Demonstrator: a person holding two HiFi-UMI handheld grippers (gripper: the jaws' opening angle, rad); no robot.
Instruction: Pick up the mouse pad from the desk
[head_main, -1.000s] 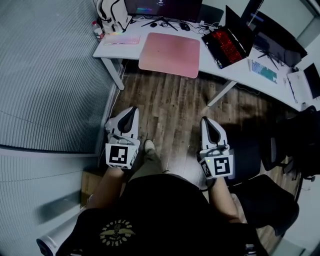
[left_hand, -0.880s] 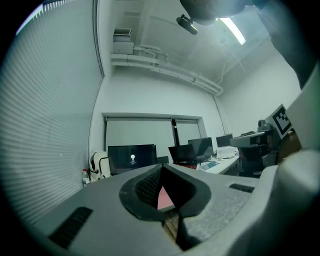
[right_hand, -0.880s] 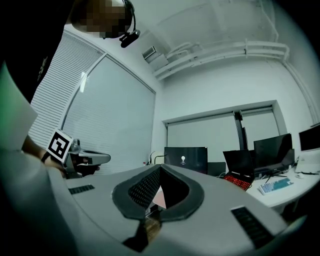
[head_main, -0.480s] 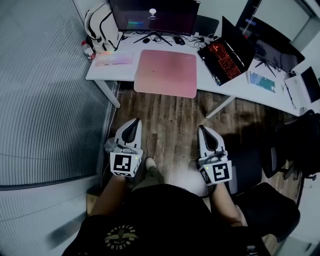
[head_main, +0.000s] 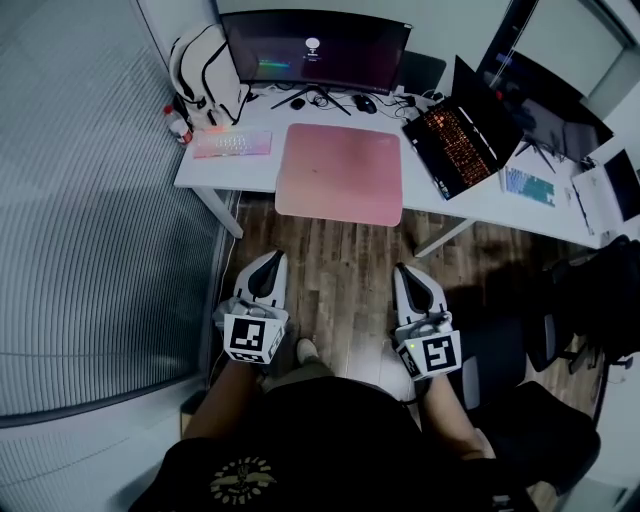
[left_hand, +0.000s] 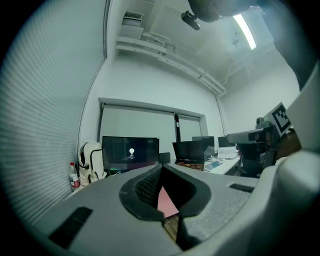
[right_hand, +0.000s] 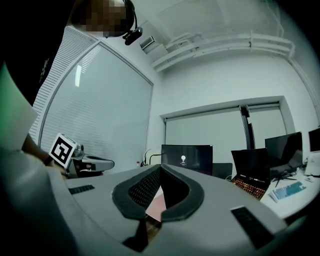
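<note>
mouse pad (head_main: 340, 173): on desk (head_main: 225, 172), well ahead | left gripper (head_main: 270, 262): fingers together | right gripper (head_main: 405, 272): fingers together

A dark curved monitor (head_main: 315, 50) shows one small bright mark, with a white backpack (head_main: 205, 65) upright at its left. A pale backlit keyboard (head_main: 232, 143) and a bottle (head_main: 180, 128) sit just in front of the bag. At right is an open laptop (head_main: 465, 125) with glowing orange keys, and beyond it a teal keyboard (head_main: 528, 185). Below is wood-plank floor (head_main: 345, 260), and slatted blinds (head_main: 90, 200) line the left side.

White desk (head_main: 228, 174) carries pink mouse pad (head_main: 340, 172), keyboard (head_main: 231, 143), monitor (head_main: 313, 50), laptop (head_main: 462, 125) and backpack (head_main: 205, 65).
</note>
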